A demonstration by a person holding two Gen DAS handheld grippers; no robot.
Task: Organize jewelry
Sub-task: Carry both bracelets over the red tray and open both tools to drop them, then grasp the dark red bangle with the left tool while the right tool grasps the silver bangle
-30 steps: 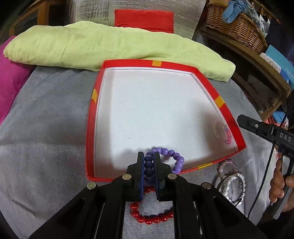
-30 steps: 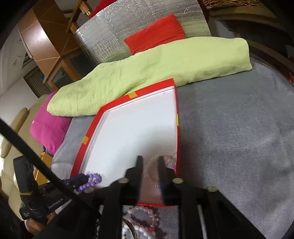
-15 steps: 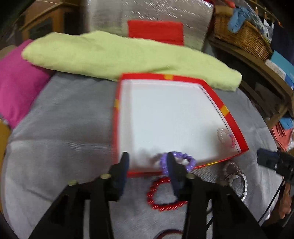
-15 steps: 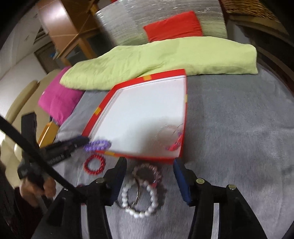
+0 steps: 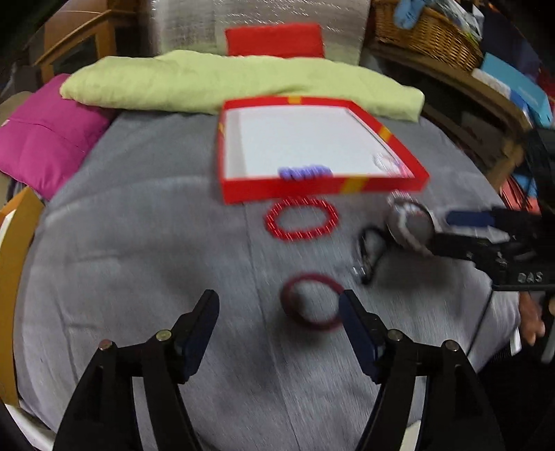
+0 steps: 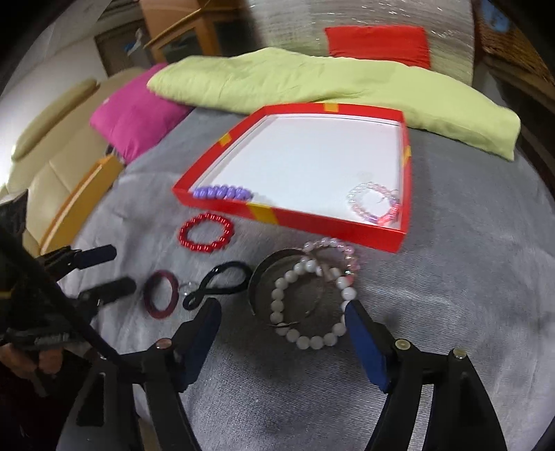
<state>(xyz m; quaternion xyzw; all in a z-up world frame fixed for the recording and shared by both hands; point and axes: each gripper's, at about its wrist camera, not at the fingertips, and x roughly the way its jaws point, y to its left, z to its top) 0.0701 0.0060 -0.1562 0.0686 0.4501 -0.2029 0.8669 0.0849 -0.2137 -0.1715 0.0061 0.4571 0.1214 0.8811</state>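
Observation:
A red box lid with a white floor (image 5: pixel 322 189) (image 6: pixel 347 227) lies on the grey cloth. A purple bead bracelet (image 5: pixel 304 172) (image 6: pixel 222 192) and a pink bead bracelet (image 6: pixel 374 203) lie inside it. In front of it lie a red bead bracelet (image 5: pixel 301 221) (image 6: pixel 205 233), a dark red bangle (image 5: pixel 312 301) (image 6: pixel 160 293), a black band (image 6: pixel 222 282), a white pearl bracelet (image 6: pixel 312 305) and a metal bangle (image 6: pixel 260 281). My left gripper (image 5: pixel 279 305) is open and empty beside the dark red bangle. My right gripper (image 6: pixel 282 312) is open and empty around the pearl bracelet.
A light green folded blanket (image 5: pixel 239 83) lies behind the box. A magenta cushion (image 5: pixel 45 132) sits at the left. A wicker basket (image 5: pixel 426 31) stands on a wooden shelf at the back right.
My left gripper opened, let go of the purple bracelet in the box and drew back. My right gripper opened, left the pink bracelet in the box and drew back over the loose jewelry.

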